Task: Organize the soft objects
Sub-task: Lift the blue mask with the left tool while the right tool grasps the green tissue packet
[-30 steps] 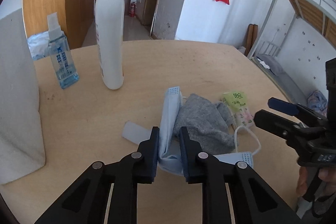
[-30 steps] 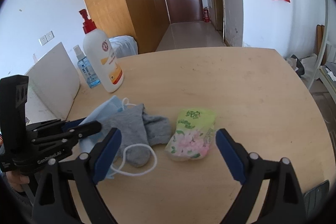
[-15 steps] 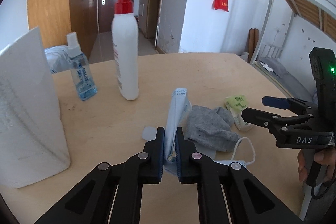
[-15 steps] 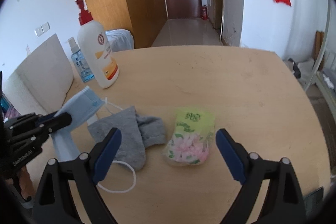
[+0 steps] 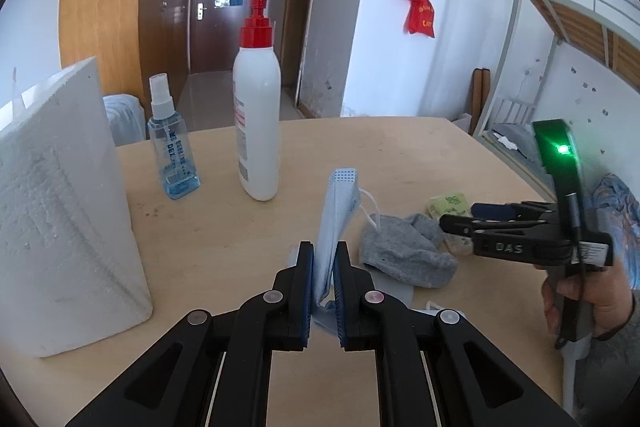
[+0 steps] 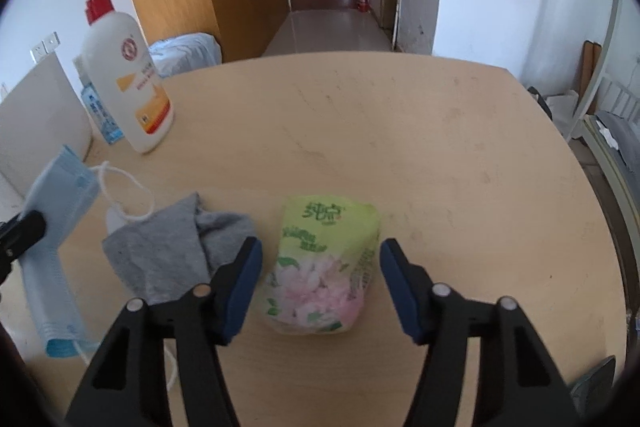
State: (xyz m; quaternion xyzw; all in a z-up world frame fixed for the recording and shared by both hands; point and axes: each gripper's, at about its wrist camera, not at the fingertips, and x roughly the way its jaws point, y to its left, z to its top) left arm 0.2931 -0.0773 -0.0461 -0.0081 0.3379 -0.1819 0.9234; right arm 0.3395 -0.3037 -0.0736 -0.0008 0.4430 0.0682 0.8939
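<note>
The left gripper [image 5: 323,259] pinches a blue face mask [image 5: 334,223] tight and holds it up off the table [image 6: 400,131]. The right gripper [image 6: 320,263] has just been closing; its fingers [image 6: 246,275] stand apart around a green tissue pack [image 6: 320,267] without touching it. A grey sock [image 6: 172,251] lies beside the pack.

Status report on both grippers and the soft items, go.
Left gripper shut on pale blue face mask, lifted. Right gripper open, jaws just closing around green tissue pack, not pressing. Crumpled grey sock beside its left finger.
</note>
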